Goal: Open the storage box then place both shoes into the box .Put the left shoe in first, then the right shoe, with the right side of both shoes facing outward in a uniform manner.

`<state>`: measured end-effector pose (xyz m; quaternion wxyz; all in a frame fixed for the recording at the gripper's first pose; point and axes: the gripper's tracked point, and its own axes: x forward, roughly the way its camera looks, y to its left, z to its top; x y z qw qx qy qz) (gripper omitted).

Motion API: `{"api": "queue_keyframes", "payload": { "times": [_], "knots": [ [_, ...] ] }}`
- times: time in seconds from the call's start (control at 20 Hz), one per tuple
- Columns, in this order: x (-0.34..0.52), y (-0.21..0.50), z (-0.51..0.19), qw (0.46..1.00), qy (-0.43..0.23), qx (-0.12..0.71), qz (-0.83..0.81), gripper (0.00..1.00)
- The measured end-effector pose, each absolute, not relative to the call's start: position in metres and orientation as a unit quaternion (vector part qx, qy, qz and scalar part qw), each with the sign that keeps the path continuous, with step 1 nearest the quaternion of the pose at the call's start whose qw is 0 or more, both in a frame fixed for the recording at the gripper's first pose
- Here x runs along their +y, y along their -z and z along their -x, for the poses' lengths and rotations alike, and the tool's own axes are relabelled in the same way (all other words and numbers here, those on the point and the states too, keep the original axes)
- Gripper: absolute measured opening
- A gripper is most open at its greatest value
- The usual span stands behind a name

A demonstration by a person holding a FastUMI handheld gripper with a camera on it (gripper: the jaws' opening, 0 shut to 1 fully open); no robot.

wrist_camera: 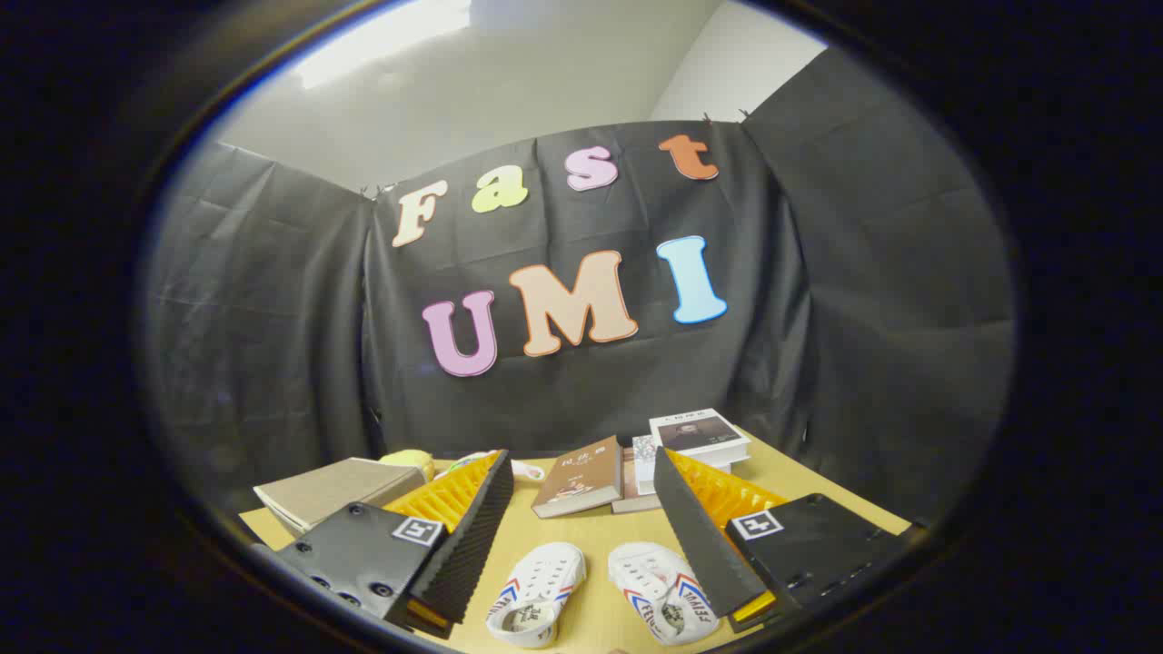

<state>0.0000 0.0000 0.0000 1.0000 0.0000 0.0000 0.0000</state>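
Note:
Two small white shoes with red and blue stripes lie on the wooden table (pixel 600 531), side by side between my fingers. The one on the left (pixel 536 592) and the one on the right (pixel 661 592) both point their toes away from me. My gripper (pixel 581 468) hangs above them, open, with nothing between its fingers. A grey flat box (pixel 332 490) lies beyond the left finger (pixel 472 536), its lid down.
A brown book (pixel 581 480) leans beyond the shoes, between the fingertips. A stack of books (pixel 695 440) stands at the back right. A yellow object (pixel 407 461) and something white (pixel 527 470) lie behind the grey box. Black cloth walls close the booth.

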Motion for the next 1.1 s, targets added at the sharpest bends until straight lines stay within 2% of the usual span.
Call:
{"api": "queue_keyframes", "payload": {
  "times": [0.45,1.1],
  "knots": [
    [0.023,0.002,0.002,1.000,-0.008,0.000,0.010,0.99],
    [0.115,0.030,0.000,0.997,-0.072,0.028,-0.013,0.99]
  ]
}}
